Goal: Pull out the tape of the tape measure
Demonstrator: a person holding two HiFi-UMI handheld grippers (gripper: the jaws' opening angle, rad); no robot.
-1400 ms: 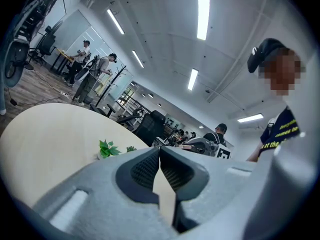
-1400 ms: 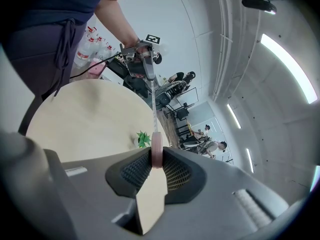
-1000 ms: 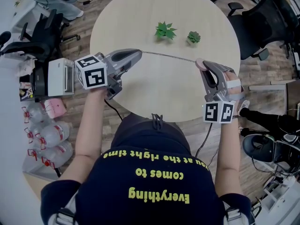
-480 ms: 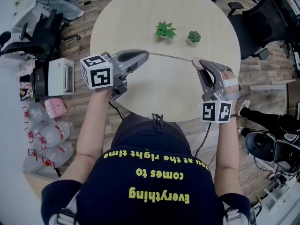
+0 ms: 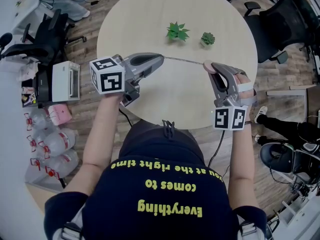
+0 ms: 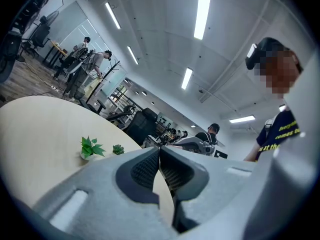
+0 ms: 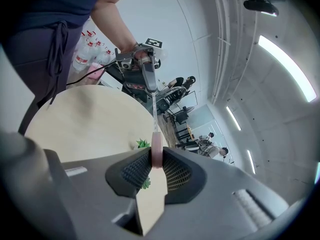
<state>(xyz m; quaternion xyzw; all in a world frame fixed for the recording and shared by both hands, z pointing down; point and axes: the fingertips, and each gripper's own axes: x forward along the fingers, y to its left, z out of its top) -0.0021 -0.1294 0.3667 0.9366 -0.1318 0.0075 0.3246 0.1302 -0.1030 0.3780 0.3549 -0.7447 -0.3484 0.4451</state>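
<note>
The left gripper was held over the left part of the round light-wood table. Its jaws were pressed together with no gap showing in its own view, and they pinched the free end of the thin pale tape. From those tips the tape ran almost level, sloping slightly down, in a straight taut line above the table top. Its long axis lay along the line joining the two grippers. At the far end it entered the small pink round tape-measure case, which the right gripper clamped edge-on between narrowly parted pads. In that gripper's view the case stood at the jaw tips with the tape leading straight away toward the other gripper. To draw out more tape, the grippers would probably have to move apart along that same line. The case lay nearer the right hand and the tape's end nearer the left.
</note>
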